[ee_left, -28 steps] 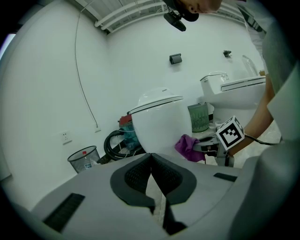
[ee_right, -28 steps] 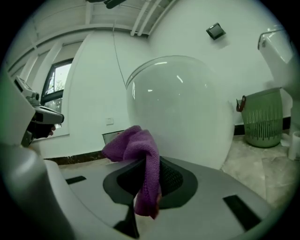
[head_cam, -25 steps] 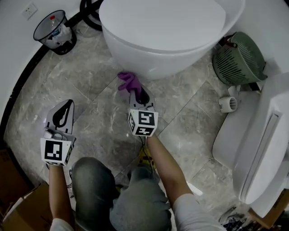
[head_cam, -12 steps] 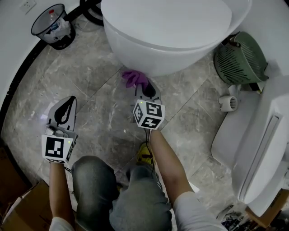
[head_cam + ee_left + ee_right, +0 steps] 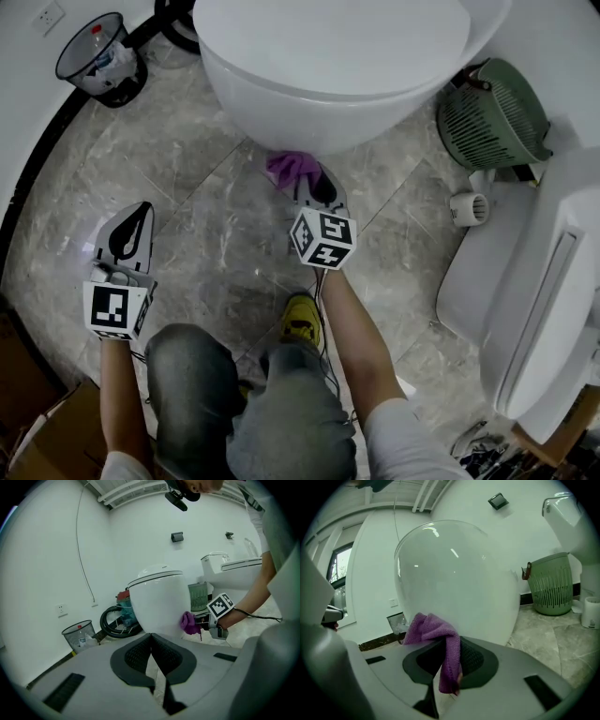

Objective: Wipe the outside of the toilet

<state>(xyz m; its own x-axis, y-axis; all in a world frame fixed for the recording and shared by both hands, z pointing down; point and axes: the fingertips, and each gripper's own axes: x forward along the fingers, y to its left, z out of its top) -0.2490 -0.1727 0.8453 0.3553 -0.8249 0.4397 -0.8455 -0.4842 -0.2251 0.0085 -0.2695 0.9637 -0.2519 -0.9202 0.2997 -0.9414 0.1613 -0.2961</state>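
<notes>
1. Right gripper view: the jaws of the right gripper [image 5: 306,181] are clamped on a purple cloth [image 5: 436,630]. The cloth bunches up above and to the left of the jaw tips, and one end hangs down between the dark pads.
2. Straight ahead of these jaws, close in, stands the white toilet [image 5: 454,583]. Its rounded bowl fills the view beyond the cloth.
3. In the left gripper view the cloth lies against the lower side of the bowl, at the tip of the right gripper.
4. A green basket [image 5: 548,590] stands ahead and to the right of the right jaws, on the grey stone floor [image 5: 553,634].
5. The left gripper [image 5: 151,637] has its jaws closed, pad tips touching, with nothing between them.
6. The left gripper is held well apart from the toilet, low over the floor. The bowl is ahead of its jaws and slightly right.
7. A mesh bin [image 5: 79,634] stands ahead and to the left of the left jaws, by the white wall [image 5: 51,564]. A coiled black hose [image 5: 112,620] lies between the bin and the toilet.
8. In the head view both grippers point away from the person, the right one reaching under the bowl's overhang.
</notes>
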